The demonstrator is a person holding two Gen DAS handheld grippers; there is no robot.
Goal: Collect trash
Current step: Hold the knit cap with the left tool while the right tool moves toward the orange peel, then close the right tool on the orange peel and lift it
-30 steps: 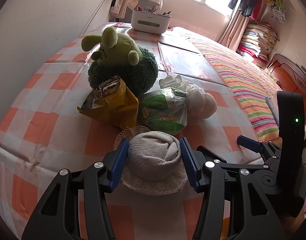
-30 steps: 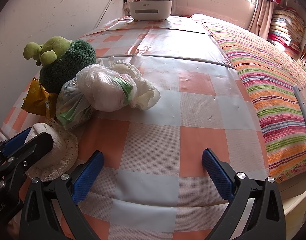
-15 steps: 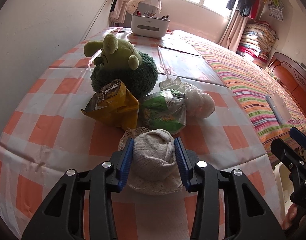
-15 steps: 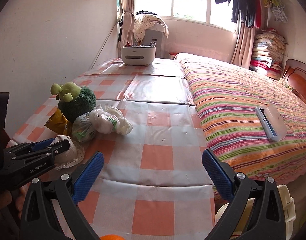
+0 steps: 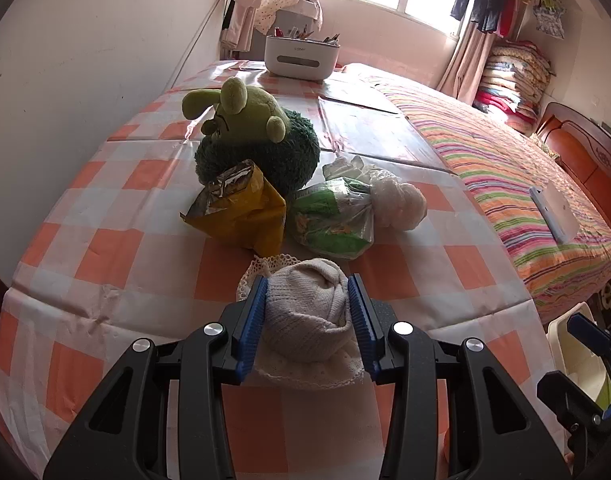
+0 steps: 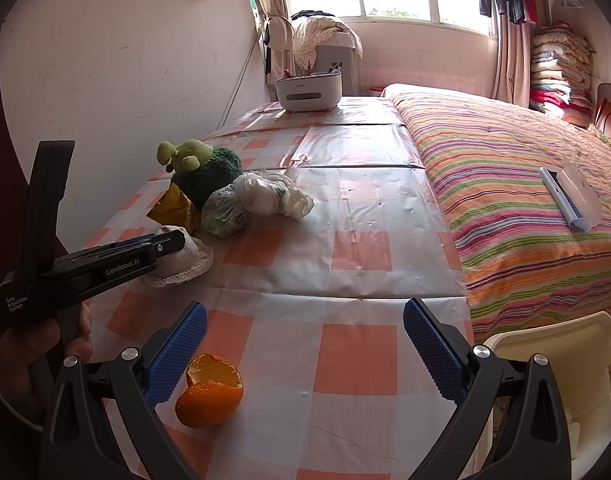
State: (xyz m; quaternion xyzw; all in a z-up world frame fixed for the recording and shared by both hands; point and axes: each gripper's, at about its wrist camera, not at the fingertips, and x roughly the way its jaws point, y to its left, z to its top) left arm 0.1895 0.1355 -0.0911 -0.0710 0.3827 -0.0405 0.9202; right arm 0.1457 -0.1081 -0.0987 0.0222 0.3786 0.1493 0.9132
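My left gripper (image 5: pixel 307 322) is shut on a cream knitted hat with a lace brim (image 5: pixel 305 316), near the front of the checked table (image 5: pixel 117 248). The hat also shows in the right wrist view (image 6: pixel 185 254). Behind it lie a yellow snack bag (image 5: pixel 241 216), a green plastic bag (image 5: pixel 333 222) and a white tied bag (image 5: pixel 397 204). My right gripper (image 6: pixel 305 354) is open and empty above the table's front edge. An orange peel (image 6: pixel 209 394) lies by its left finger.
A green plush toy (image 5: pixel 257 140) sits behind the bags. A white organizer box (image 5: pixel 301 58) stands at the far end. A striped bed (image 6: pixel 525 200) lies to the right. A cream bin (image 6: pixel 561 372) stands below the table's right corner.
My left gripper closed on the knitted hat. My right gripper pulled back and up, so the orange peel and the bin came into view.
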